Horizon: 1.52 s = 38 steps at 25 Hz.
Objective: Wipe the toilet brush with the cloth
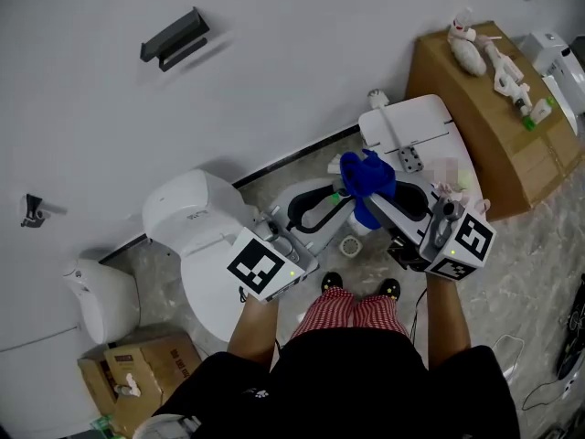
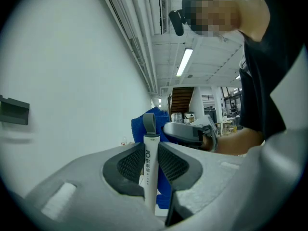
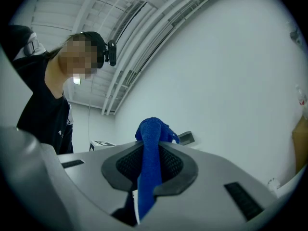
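Shows a small white item inside the open carton (image 1: 96,384) beside the toilet (image 1: 196,236). Grips the brush (image 2: 150,174) in left tongs (image 2: 150,149), raised over the floor, long axis upright, loop end up. Pinches the cloth (image 3: 153,129) in right tongs (image 3: 149,153), near the brush.

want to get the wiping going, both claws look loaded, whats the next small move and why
Probably bring the right claw in so its blue cloth presses on the white brush handle, then draw it along. The left claw is shut on the handle, the right on the cloth, and the cloth sits just behind the handle; contact is unclear.
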Each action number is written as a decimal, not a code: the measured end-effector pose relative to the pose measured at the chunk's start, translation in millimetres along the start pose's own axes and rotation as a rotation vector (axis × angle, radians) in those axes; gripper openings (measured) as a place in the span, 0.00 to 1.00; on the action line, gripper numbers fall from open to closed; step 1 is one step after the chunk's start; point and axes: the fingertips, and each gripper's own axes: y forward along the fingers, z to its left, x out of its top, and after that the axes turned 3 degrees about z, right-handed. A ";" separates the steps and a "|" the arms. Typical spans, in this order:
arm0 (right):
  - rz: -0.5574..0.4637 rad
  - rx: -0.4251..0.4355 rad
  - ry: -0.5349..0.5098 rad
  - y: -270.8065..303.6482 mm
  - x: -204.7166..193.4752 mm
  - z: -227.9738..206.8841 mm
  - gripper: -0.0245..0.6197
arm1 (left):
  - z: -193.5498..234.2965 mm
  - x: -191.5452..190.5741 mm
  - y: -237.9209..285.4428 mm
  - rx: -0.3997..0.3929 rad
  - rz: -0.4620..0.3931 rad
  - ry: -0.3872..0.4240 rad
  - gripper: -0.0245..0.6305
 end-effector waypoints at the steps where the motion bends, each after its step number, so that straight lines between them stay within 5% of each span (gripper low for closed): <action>1: -0.004 0.007 -0.005 0.9 4.5 2.0 0.13 | -0.2 4.1 -0.6 0.001 0.004 0.003 0.17; 15: -0.067 0.061 0.002 9.3 36.9 19.6 0.13 | -1.3 38.4 -8.6 0.036 0.012 0.031 0.17; 38: -0.076 -0.017 0.009 16.7 46.5 14.0 0.13 | 7.5 68.0 -10.7 0.060 -0.028 0.040 0.17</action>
